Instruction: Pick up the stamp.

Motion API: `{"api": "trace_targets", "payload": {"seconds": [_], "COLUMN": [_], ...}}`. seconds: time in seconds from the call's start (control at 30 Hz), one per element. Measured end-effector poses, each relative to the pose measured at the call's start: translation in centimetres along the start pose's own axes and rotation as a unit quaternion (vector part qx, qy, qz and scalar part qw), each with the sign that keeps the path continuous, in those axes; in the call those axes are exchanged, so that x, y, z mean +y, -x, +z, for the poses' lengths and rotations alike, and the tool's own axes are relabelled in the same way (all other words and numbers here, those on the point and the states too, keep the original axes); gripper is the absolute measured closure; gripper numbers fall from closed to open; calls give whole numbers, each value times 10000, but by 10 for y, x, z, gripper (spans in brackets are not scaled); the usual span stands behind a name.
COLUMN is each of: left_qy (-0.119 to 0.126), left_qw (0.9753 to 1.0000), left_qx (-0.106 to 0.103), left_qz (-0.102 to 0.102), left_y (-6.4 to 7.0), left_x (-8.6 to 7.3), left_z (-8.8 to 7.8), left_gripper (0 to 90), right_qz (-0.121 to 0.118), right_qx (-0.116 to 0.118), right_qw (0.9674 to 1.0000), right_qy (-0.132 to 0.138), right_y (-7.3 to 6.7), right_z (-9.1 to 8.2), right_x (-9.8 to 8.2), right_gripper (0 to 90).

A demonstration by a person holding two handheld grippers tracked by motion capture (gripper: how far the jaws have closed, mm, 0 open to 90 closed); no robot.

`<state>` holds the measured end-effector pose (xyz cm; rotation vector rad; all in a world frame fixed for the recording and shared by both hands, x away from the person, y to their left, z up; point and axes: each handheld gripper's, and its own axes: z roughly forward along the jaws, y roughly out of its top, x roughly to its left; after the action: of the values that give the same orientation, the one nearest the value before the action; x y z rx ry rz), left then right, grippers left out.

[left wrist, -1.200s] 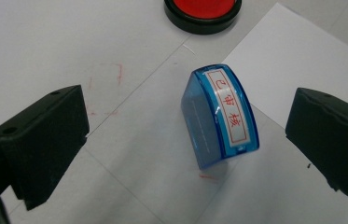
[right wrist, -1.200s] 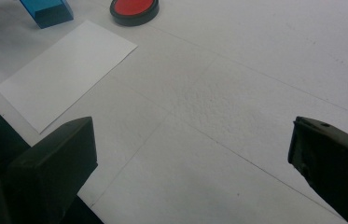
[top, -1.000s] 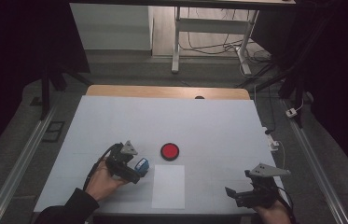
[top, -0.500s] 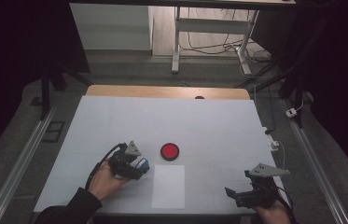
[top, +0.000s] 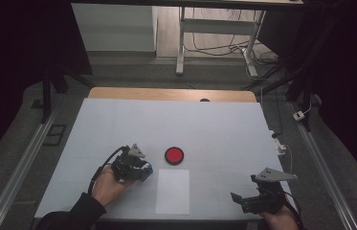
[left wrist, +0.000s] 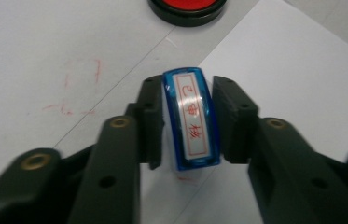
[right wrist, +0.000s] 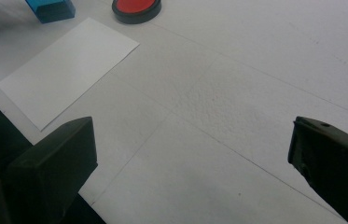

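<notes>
A blue stamp (left wrist: 191, 119) with a white label and red characters stands on the table at the left edge of a white paper sheet (left wrist: 302, 93). My left gripper (left wrist: 190, 122) is shut on it, one pad pressed to each side, its jaws having just closed around it. From above, the left gripper (top: 142, 171) sits left of the sheet (top: 172, 190), below and left of a round red ink pad (top: 173, 155). My right gripper (right wrist: 190, 158) stands open and empty over the bare table at the front right (top: 239, 200).
The white table top (top: 214, 129) ends in a wooden strip (top: 171, 94) at the far side. Faint red stamp marks (left wrist: 83, 74) lie on the table left of the stamp. Cables and a plug (top: 281, 146) hang at the right edge.
The left gripper's jaws have closed onto the blue stamp, which stood between them before. The left hand shifted only slightly toward the sheet. The right gripper has not moved.
</notes>
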<state>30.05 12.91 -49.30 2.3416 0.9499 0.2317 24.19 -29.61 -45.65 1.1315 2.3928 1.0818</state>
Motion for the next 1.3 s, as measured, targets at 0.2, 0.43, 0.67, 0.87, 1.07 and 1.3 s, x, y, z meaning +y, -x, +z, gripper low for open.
{"api": "trace_targets", "payload": {"seconds": [0.2, 0.43, 0.67, 0.87, 1.07, 1.3], "left_qy": [-16, 51, 156, 279, 317, 456], "left_qw": [10000, 10000, 9999, 9994, 9988, 9973], "left_qx": [49, 8, -57, -203, -326, -434], "left_qz": [-27, -38, 36, -15, 207, 374], "left_y": [0, -1, 1, 2, 5, 5], "left_x": [0, 0, 3, 7, 13, 22], "left_z": [-1, -8, -18, -25, -34, -39], "left_gripper": [704, 706, 706, 706, 706, 705], "right_qz": [2, 14, 14, 32, 26, 25], "right_qx": [2, -1, -5, 25, 33, 29], "right_qw": [10000, 10000, 10000, 10000, 10000, 10000], "right_qy": [6, 12, 10, 7, 16, 27], "right_y": [0, 0, 0, 0, 1, 1], "right_z": [0, 0, 0, 0, 0, 0], "right_x": [0, 0, 0, 0, 0, 0], "right_gripper": [10, 10, 10, 10, 10, 10]}}
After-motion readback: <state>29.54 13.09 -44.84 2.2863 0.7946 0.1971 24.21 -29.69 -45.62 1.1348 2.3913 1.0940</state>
